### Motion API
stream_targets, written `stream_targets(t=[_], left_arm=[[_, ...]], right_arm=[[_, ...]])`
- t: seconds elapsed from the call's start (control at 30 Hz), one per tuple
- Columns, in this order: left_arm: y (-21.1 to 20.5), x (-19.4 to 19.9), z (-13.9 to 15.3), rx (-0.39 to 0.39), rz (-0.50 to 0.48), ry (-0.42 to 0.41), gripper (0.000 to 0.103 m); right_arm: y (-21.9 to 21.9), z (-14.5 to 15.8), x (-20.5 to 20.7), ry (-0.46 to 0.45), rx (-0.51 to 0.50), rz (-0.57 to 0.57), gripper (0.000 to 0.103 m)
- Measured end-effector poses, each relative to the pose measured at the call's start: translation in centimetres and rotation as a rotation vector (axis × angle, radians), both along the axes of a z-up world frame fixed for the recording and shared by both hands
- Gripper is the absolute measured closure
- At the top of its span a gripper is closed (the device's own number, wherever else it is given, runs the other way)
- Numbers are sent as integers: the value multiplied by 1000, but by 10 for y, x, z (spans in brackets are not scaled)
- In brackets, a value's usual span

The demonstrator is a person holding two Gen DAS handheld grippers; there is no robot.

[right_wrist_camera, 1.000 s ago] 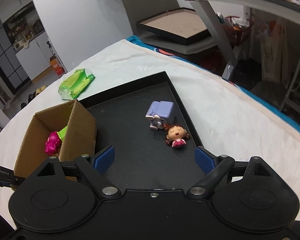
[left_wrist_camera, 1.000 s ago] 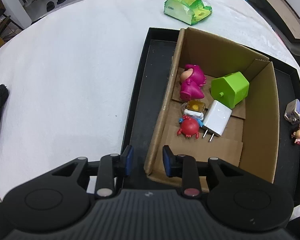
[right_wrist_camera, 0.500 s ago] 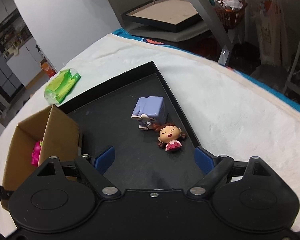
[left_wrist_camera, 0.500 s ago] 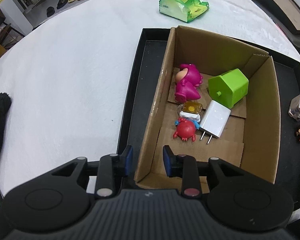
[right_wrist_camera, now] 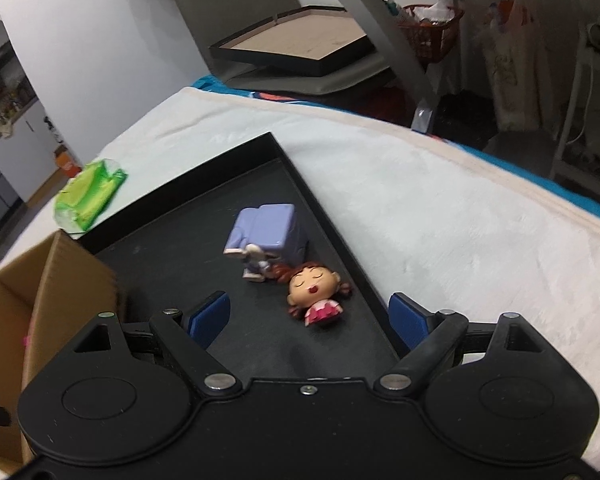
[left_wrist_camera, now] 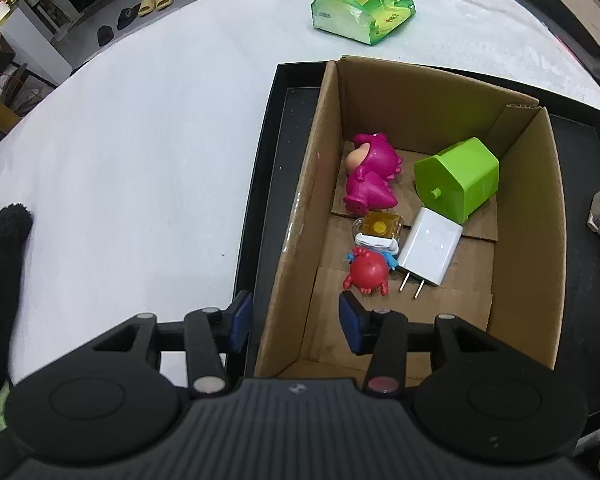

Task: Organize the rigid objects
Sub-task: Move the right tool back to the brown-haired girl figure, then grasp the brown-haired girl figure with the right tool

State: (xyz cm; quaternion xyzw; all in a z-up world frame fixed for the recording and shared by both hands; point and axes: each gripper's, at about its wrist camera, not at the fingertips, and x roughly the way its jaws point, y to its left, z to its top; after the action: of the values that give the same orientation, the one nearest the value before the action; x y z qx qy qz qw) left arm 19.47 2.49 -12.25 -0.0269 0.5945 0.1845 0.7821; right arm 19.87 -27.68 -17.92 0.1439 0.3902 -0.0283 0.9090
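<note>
A cardboard box (left_wrist_camera: 536, 240) stands in a black tray (left_wrist_camera: 260, 184). In it lie a magenta figure (left_wrist_camera: 372, 176), a green block (left_wrist_camera: 460, 180), a white charger (left_wrist_camera: 430, 250), a yellow piece (left_wrist_camera: 378, 226) and a red crab toy (left_wrist_camera: 368, 274). My left gripper (left_wrist_camera: 296, 324) is open, its fingers on either side of the box's near left wall. My right gripper (right_wrist_camera: 308, 316) is open just short of a red-haired doll (right_wrist_camera: 316, 292) and a purple toy (right_wrist_camera: 268, 232) on the tray (right_wrist_camera: 324, 216). The box (right_wrist_camera: 72, 280) shows at the left of that view.
A green packet (left_wrist_camera: 360, 4) lies on the white cloth (left_wrist_camera: 120, 140) beyond the tray; it also shows in the right wrist view (right_wrist_camera: 88, 196). A dark fuzzy thing (left_wrist_camera: 0, 264) is at the left edge. A framed board (right_wrist_camera: 296, 44) and a red basket (right_wrist_camera: 432, 28) stand off the table.
My left gripper has opened wider and shifted so its fingers straddle the box's left wall. My right gripper has moved closer to the doll and the purple toy.
</note>
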Motion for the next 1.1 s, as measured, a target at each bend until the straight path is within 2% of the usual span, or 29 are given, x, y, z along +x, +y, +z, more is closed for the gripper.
stream_targets(t=[0.2,0.37,0.43,0.57,0.67,0.83,0.93,0.97,1.0,1.1], left_arm=[[-6,8,-2,22,-12,14,56],[-11,13,-3,33,-22,22,54],[-12,14,-4,36,-23,22,54],[-10,15,-5,43,-16,27,54],[-9,14,-5,49,-13,31,54],[-6,14,-5,58,-15,35,54],[-4,13,-7,52,-7,41,54],[-4,14,-8,49,-5,43,54],[-3,14,-8,45,-5,44,54],[-5,13,-7,37,-16,35,54]], right_arm=[[-4,-8,6,17,3,-18,18],[-2,-12,9,16,-16,-14,25],[-1,-8,6,-11,-33,-15,31],[6,-3,4,-65,-36,46,32],[14,-9,11,-31,-58,84,40],[15,-19,23,22,-68,59,43],[14,-24,28,41,-73,50,51],[14,-26,28,41,-85,44,61],[15,-26,28,38,-104,47,64],[14,-24,27,47,-71,63,66]])
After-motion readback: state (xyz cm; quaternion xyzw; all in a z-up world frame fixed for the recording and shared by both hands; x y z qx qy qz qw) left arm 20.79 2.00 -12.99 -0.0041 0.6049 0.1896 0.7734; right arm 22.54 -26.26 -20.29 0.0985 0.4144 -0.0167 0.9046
